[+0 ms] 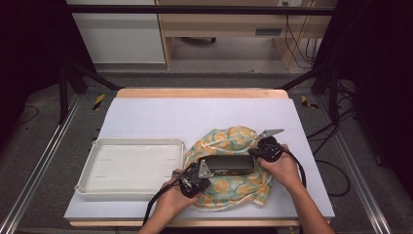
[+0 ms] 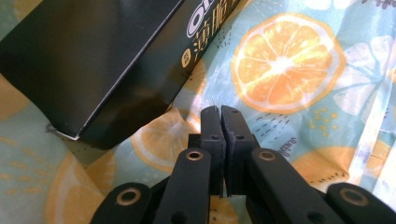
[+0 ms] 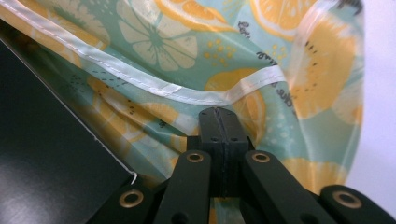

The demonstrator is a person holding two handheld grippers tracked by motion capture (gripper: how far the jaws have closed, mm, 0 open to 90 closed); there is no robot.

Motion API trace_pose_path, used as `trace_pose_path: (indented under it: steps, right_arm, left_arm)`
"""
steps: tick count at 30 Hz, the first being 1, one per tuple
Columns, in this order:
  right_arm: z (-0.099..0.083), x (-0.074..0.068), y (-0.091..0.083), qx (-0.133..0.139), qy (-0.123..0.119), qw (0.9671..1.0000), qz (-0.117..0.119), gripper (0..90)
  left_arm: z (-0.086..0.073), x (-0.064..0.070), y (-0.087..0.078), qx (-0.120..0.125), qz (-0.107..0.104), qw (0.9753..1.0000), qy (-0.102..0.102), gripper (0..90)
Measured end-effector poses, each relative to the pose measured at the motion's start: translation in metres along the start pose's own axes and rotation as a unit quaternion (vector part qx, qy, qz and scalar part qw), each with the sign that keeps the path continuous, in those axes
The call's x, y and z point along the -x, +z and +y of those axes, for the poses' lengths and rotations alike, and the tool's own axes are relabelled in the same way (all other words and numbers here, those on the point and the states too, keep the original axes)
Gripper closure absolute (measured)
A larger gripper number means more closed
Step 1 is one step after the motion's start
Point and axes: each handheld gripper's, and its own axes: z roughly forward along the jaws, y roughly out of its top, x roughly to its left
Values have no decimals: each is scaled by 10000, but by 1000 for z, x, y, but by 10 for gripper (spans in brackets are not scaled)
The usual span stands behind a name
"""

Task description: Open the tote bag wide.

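A black box [image 1: 228,165] lies on the citrus cloth [image 1: 234,187] right of the tray [image 1: 130,168]; left hand-held gripper [image 2: 219,108] and right hand-held gripper [image 3: 219,111] both have jaws pressed together over the cloth, flanking the box

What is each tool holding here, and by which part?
Both tools are shut on the orange-print cloth: the left tool pinches it beside the black box, the right tool near its white hem. The box itself is not held.

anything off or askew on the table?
Nothing spilled or damaged. The orange-print cloth lies rumpled, its edges bunched up around the black box that rests on it. The box sits slightly skewed to the table edge. The white tray sits square.
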Motion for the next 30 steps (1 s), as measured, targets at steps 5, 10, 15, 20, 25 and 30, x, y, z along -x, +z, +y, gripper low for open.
trace_pose_path:
  steps: [5,10,15,20,25,30]
  right_arm:
    - [0,-2,0,9,-1,10000,-12,900]
    - [1,-6,-15,228,-131,9997,-1,900]
    - [1,-14,-42,500,-333,9982,-9,900]
    - [4,-25,-68,694,-577,9959,40,900]
    - [13,-31,-86,689,-864,9938,75,872]
    - [23,-32,-94,632,-1052,9924,69,821]
  left_arm:
    - [0,-1,0,7,-30,10000,-4,882]
    - [1,0,-2,16,10,10000,31,881]
    - [4,2,-12,194,24,9998,30,873]
    - [8,1,-28,393,-21,9992,6,858]
    - [11,-4,-45,581,33,9983,-31,832]
    - [12,-11,-59,695,114,9975,-93,780]
